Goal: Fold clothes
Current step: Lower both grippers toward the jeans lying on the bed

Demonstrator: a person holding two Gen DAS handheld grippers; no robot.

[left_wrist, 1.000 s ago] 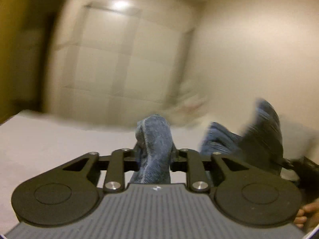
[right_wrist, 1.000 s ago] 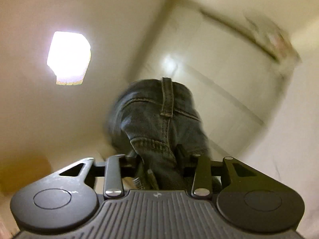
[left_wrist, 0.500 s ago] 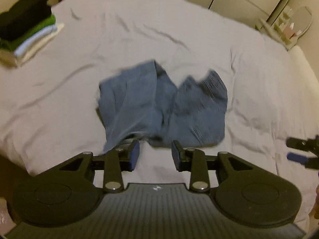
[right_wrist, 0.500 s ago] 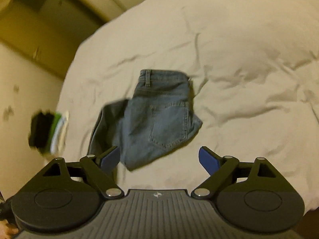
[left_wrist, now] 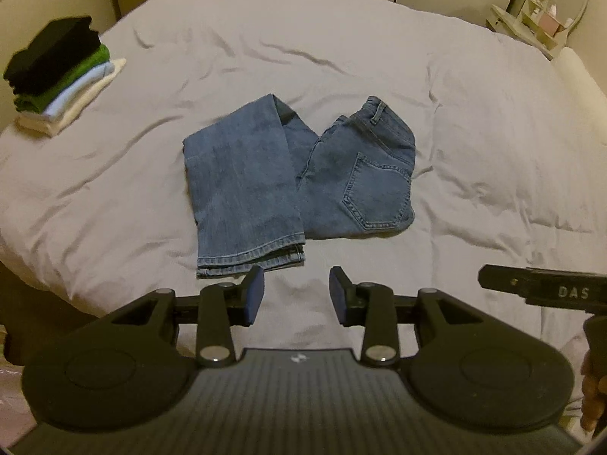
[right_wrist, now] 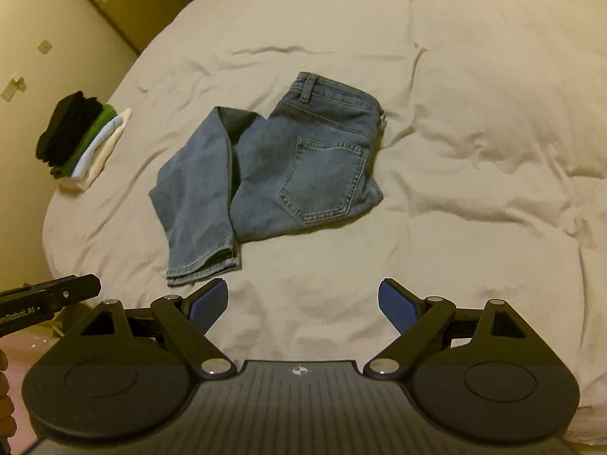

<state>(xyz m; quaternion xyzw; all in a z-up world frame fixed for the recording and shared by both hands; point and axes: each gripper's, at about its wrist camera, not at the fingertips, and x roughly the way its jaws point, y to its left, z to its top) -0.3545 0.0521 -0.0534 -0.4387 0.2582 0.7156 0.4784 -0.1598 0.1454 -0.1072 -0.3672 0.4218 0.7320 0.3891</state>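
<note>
Jeans [left_wrist: 299,185] lie in the middle of the grey bed [left_wrist: 474,132] in the left wrist view. They are bent into a rough V, with the leg hems near the camera and the waist and pocket off to the right. The left gripper [left_wrist: 296,295] hangs just past the hems. Its jaws are opening and nothing is between them. A stack of folded clothes [left_wrist: 60,76] sits far off at the left edge.

From the right wrist view, the right gripper [right_wrist: 303,299] is spread wide and empty, apart from the jeans. The fold looks half done, I think. Next, the legs need a pinch at the hems and a lift over toward the waist.
</note>
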